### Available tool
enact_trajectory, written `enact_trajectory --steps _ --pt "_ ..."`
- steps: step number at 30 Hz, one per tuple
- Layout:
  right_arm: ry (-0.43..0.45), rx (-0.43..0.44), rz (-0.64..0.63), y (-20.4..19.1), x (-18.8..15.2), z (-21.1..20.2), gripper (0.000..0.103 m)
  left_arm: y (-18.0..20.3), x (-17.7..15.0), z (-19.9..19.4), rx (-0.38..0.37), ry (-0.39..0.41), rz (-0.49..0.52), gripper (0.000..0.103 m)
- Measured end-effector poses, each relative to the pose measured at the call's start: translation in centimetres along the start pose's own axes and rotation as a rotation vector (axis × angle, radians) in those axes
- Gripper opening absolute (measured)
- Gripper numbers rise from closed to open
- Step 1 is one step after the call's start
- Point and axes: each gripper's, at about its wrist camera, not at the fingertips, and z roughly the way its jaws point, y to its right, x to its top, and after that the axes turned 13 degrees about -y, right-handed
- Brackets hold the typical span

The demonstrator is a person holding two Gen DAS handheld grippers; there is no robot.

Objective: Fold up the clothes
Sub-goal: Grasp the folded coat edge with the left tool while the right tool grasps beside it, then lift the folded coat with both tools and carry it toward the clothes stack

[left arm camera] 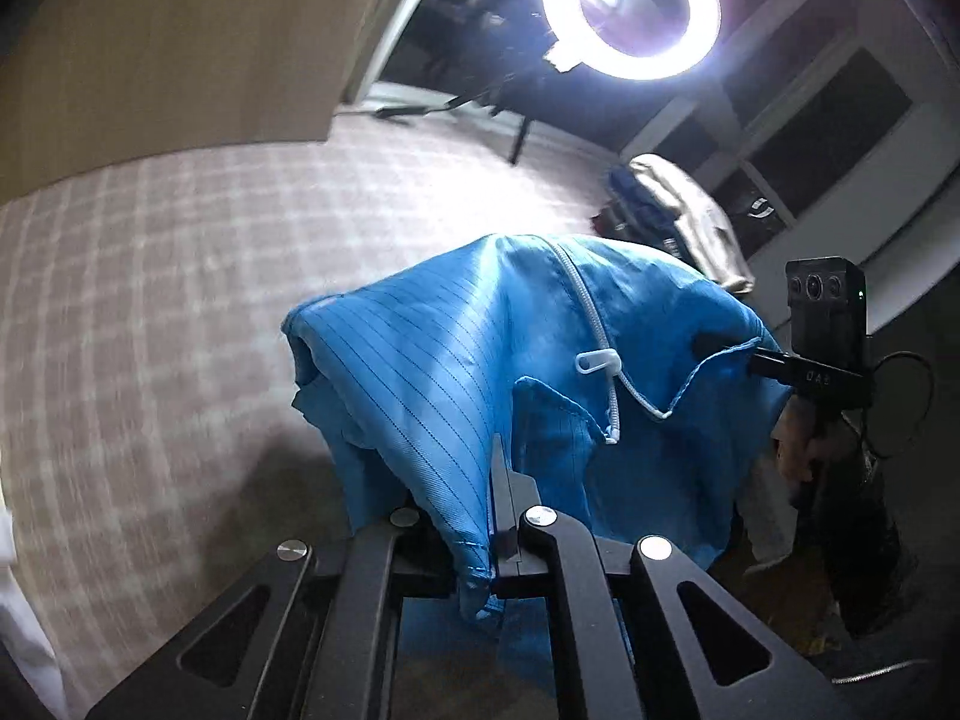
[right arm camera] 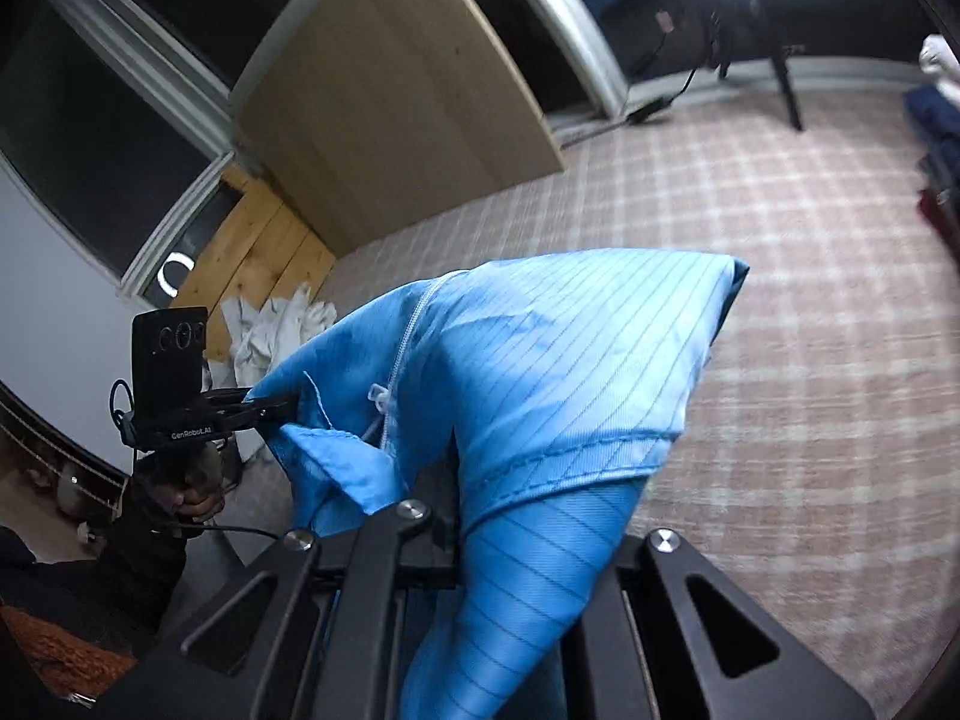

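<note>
While both grippers grip blue garment [left arm camera: 540,360]: left gripper [left arm camera: 495,516] fingers clamped on hem; right gripper [left arm camera: 762,360], 3 o'clock, fingers pinching edge. Garment aloft above plaid carpet [left arm camera: 180,300].

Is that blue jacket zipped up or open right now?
Partly open: the blue jacket gapes below the white zipper pull, its loose zipper tape dangling. Above the pull the zipper looks closed.

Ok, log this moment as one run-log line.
step: lift | left gripper: shut on blue garment | right gripper: shut on blue garment | zipper: partly open | below: checked surface
</note>
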Motion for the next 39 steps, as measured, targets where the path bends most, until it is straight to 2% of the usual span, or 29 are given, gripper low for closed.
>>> enact_trajectory --steps 2,4,5,7,9,11,13,16,20,23,26,27,28,29,30,35,39 --pt "0.013 -0.033 0.014 -0.2 -0.1 -1.6 0.007 1.5 1.4 0.2 -0.02 0.009 0.057 0.005" --pt "0.021 -0.067 0.034 0.0 -0.2 -2.9 0.007 1.4 2.2 1.6 -0.044 -0.02 0.059 0.005" --pt "0.017 -0.095 0.043 0.7 -0.5 -3.1 0.007 1.3 2.7 2.6 -0.052 -0.041 0.059 0.006" --pt "-0.024 -0.156 0.074 2.8 -1.1 -2.1 0.007 1.4 3.4 6.3 -0.016 -0.122 0.082 0.007" --pt "-0.084 -0.203 0.125 5.7 -1.8 0.0 0.007 1.2 4.0 10.0 0.051 -0.209 0.09 0.013" --pt "-0.134 -0.232 0.159 7.9 -2.4 2.0 0.007 0.5 4.5 12.1 0.095 -0.255 0.047 0.03" --pt "-0.147 -0.229 0.178 9.4 -2.9 3.0 0.007 -0.4 4.5 12.2 0.091 -0.25 -0.018 0.037" --pt "-0.144 -0.206 0.176 10.4 -2.8 3.1 0.007 -1.1 3.8 11.2 0.109 -0.23 -0.043 0.05" --pt "-0.159 -0.193 0.162 11.2 -2.4 3.3 0.007 -2.1 3.8 11.8 0.065 -0.232 -0.104 0.051" --pt "-0.164 -0.175 0.164 11.8 -2.1 3.5 0.007 -1.7 3.9 13.5 0.068 -0.264 -0.093 0.052" --pt "-0.169 -0.157 0.164 12.3 -2.1 3.7 0.007 -1.0 3.8 13.9 0.062 -0.241 -0.062 0.058" --pt "-0.172 -0.152 0.166 12.6 -2.1 3.7 0.007 -0.8 3.8 14.1 0.058 -0.237 -0.053 0.056" --pt "-0.172 -0.144 0.171 12.9 -2.1 3.8 0.007 -0.5 3.8 14.2 0.054 -0.233 -0.044 0.051" --pt "-0.171 -0.136 0.176 13.1 -2.2 3.9 0.007 -0.4 3.8 14.5 0.043 -0.232 -0.04 0.027" --pt "-0.171 -0.131 0.178 13.3 -2.2 4.1 0.007 -0.5 3.8 14.8 0.015 -0.238 -0.045 0.022" --pt "-0.151 -0.104 0.184 13.3 -2.6 4.0 0.007 -0.6 3.3 13.8 -0.033 -0.212 -0.052 0.009" --pt "-0.103 -0.096 0.161 11.6 -2.7 2.1 0.007 0.6 3.2 10.6 -0.055 -0.166 -0.012 0.006"
